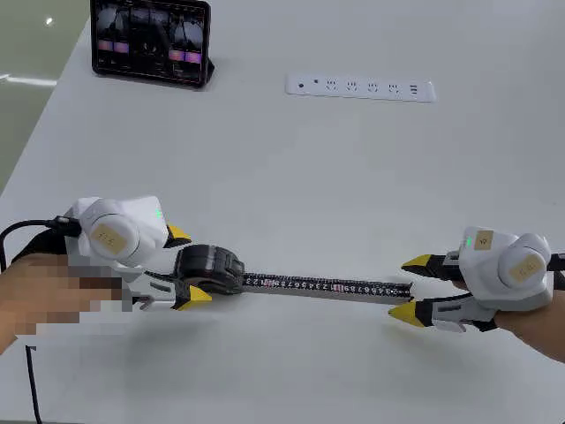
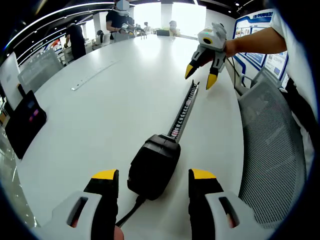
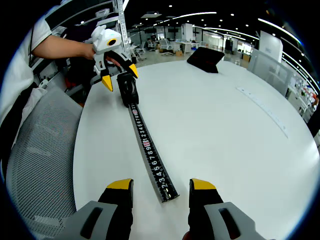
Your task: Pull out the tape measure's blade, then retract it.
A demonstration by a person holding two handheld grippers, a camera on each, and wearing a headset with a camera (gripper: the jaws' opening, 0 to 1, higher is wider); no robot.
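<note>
My left gripper (image 2: pixel 153 174) has its jaws spread around the black plastic tape-measure case (image 2: pixel 152 167) on the white table (image 1: pixel 309 177), seemingly not touching it, and my right gripper (image 3: pixel 161 184) gapes astride the dark numbered blade (image 3: pixel 150 152) tip, so I'd clamp the case before retracting.

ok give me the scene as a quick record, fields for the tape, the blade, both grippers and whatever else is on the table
case: black, on the table, between the left gripper jaws
blade: pulled out, runs straight to the right gripper
tip: between the right gripper's jaws, not pinched
left gripper: open, gaps either side of the case
right gripper: open
far side of table: power strip, tablet
</note>
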